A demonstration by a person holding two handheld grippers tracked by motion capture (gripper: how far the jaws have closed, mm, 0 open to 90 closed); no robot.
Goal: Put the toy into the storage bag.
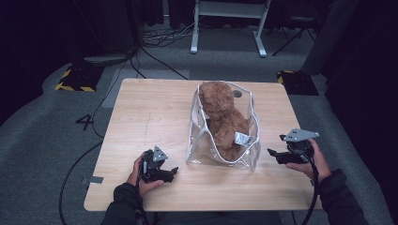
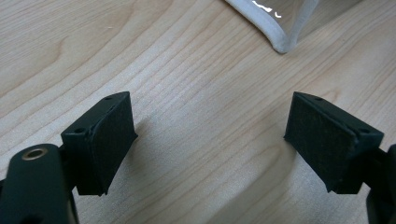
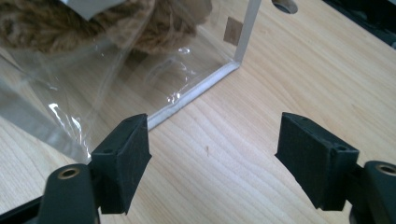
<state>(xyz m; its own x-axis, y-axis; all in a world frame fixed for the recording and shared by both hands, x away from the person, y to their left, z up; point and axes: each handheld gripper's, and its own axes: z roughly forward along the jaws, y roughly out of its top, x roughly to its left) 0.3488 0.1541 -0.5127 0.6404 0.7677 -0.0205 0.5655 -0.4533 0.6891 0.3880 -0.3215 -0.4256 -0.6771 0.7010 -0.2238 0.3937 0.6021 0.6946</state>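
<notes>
A brown plush bear (image 1: 224, 117) sits inside a clear plastic bag (image 1: 251, 151) with white trim in the middle of the wooden table (image 1: 150, 112). My left gripper (image 1: 172, 171) rests low at the bag's near left, open and empty; a white-trimmed bag corner (image 2: 282, 39) lies just beyond its jaws. My right gripper (image 1: 273, 153) hovers at the bag's right side, open, nothing between its pads. The right gripper view shows the bag's lower edge (image 3: 194, 93) just ahead and the bear's fur (image 3: 154, 28) through the plastic.
A small round hole (image 1: 237, 93) in the tabletop lies behind the bag. Cables run over the grey carpet at left. White desk legs (image 1: 195, 42) stand beyond the table. Yellow-black floor markers (image 1: 75, 86) sit at far left and far right.
</notes>
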